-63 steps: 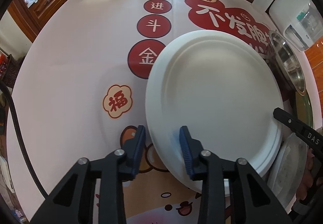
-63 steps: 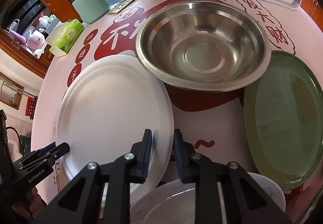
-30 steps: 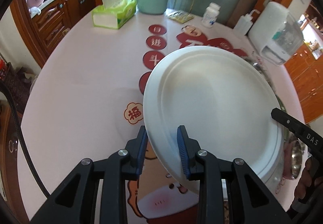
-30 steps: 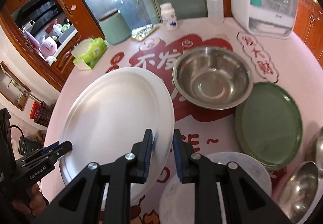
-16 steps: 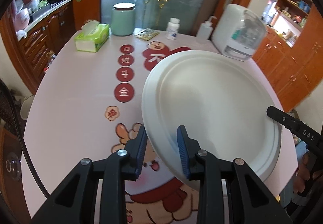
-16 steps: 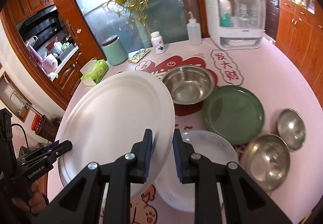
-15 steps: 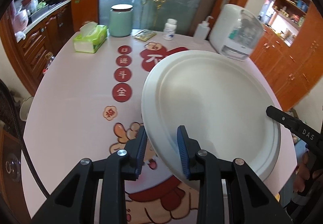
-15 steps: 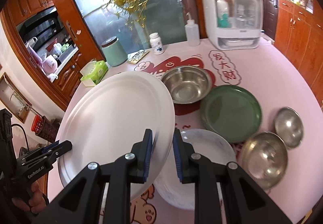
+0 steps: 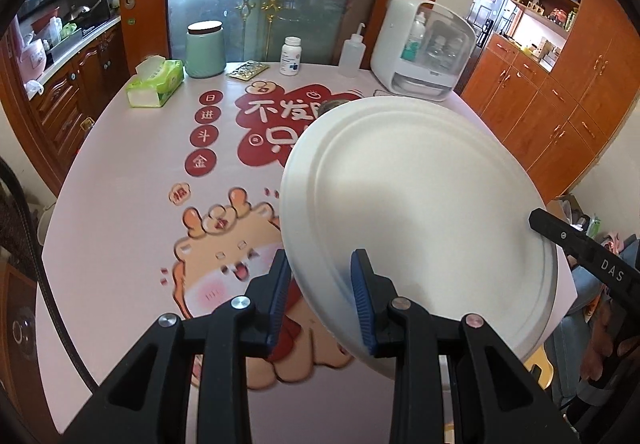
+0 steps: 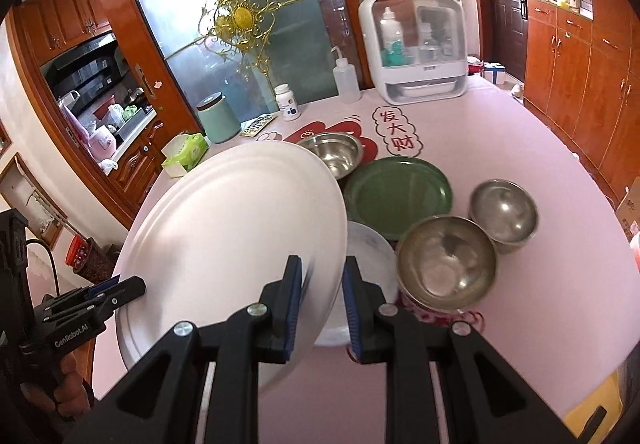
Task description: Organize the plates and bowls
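A large white plate [image 9: 420,211] is held high above the pink table, gripped at opposite rims by both grippers. My left gripper [image 9: 320,284] is shut on its near-left rim; it also shows in the right wrist view [image 10: 116,290]. My right gripper [image 10: 320,284] is shut on the plate [image 10: 232,228] at its right rim; its finger shows in the left wrist view [image 9: 576,244]. Below on the table [image 10: 520,147] lie a pale plate [image 10: 372,256], a green plate [image 10: 400,191] and three steel bowls [image 10: 444,264], [image 10: 504,211], [image 10: 332,153].
At the table's far side stand a tissue box [image 9: 156,83], a green canister [image 9: 205,49], a pill bottle [image 9: 291,55], a squeeze bottle [image 9: 353,55] and a white sterilizer box [image 9: 424,51]. Wooden cabinets [image 9: 560,107] line the right.
Both grippers have lifted the white plate from the table and kept rising; the table and the other dishes now sit much farther below.
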`<act>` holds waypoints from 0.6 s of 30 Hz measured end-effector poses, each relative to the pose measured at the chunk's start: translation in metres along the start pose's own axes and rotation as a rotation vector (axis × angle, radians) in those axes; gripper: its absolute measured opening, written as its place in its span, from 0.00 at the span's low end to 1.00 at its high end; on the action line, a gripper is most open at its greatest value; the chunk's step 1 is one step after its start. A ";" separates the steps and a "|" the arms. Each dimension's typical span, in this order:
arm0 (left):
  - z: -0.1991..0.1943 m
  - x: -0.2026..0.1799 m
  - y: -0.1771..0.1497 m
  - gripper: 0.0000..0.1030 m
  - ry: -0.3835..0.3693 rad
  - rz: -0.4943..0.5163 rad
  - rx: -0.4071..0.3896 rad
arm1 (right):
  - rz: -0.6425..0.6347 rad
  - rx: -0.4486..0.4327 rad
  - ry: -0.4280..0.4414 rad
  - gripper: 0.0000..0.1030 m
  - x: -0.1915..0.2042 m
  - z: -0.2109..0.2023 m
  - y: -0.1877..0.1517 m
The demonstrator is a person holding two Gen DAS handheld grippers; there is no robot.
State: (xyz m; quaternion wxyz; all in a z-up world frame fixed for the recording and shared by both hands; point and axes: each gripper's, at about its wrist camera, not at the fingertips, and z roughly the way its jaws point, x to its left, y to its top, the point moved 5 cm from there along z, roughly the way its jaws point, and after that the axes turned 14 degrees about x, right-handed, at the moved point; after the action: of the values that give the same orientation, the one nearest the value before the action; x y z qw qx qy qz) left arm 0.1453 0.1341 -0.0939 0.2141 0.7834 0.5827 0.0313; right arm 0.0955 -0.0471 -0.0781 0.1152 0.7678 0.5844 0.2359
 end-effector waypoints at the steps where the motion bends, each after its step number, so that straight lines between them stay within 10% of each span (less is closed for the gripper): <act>1: -0.003 -0.007 -0.007 0.27 -0.002 -0.006 0.000 | -0.001 0.000 0.002 0.20 -0.004 -0.004 -0.005; 18: -0.001 -0.088 -0.095 0.30 0.023 -0.027 0.062 | 0.001 0.072 -0.004 0.20 -0.075 -0.034 -0.088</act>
State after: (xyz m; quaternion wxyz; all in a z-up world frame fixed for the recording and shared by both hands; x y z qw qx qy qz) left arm 0.0315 0.0747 -0.1107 0.1835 0.7811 0.5965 0.0195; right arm -0.0111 -0.0960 -0.1057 0.0885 0.7723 0.5917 0.2135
